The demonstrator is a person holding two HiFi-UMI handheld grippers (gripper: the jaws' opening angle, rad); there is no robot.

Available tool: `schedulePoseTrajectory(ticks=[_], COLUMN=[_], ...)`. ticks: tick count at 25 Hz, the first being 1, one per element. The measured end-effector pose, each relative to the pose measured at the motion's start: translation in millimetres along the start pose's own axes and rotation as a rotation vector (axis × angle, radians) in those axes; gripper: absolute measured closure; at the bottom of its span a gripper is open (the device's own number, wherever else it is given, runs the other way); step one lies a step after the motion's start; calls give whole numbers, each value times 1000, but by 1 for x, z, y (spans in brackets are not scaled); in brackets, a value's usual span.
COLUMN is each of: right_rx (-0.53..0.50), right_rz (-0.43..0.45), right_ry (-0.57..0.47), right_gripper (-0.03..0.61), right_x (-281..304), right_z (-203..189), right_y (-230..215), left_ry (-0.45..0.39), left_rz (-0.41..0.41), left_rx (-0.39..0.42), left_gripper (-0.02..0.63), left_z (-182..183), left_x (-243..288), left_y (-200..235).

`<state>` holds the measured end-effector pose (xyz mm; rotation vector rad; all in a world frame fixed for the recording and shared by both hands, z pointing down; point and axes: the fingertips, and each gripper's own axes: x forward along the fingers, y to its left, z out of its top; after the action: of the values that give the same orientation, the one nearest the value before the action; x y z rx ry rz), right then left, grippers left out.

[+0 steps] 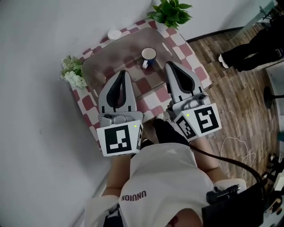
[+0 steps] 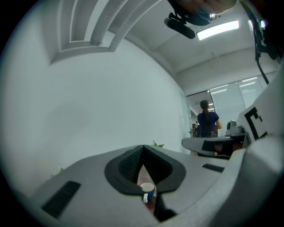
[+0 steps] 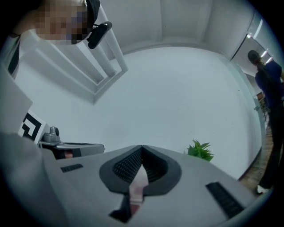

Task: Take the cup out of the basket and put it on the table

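A cup (image 1: 148,56), white inside and blue outside, stands upright on the small table with a red-and-white checked cloth (image 1: 88,104), on a clear sheet (image 1: 106,57) that covers the table's middle. No basket shows in any view. My left gripper (image 1: 123,73) is shut and empty, level, short of the cup and to its left. My right gripper (image 1: 170,65) is also shut and empty, just right of the cup and apart from it. In the left gripper view the cup (image 2: 147,191) shows through the gap below the closed tips (image 2: 143,148). The right gripper view shows only closed tips (image 3: 142,148) and cloth.
A green potted plant (image 1: 171,12) stands at the table's far corner, white flowers (image 1: 73,74) at its left edge, a small white disc (image 1: 114,34) at the back. A white wall runs along the left. A person in black (image 1: 253,46) stands on the wooden floor at right.
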<state>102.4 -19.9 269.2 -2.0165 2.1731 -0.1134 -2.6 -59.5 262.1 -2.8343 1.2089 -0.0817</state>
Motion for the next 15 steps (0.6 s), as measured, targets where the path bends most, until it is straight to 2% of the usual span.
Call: schedulePoseTrajectory(ticks=[11,15], right_rx=[-1,-5], right_rz=[102,111], right_ry=[-10,-12], right_gripper=[561,561], right_x=[43,54], right_z=[15,17], right_y=[-40,-48], left_ry=[-9,-6], left_rz=[68,54], left_rx=[4,6], left_gripper=[601,601], left_z=[18,20], left_x=[56,73], left_y=[-6,-7])
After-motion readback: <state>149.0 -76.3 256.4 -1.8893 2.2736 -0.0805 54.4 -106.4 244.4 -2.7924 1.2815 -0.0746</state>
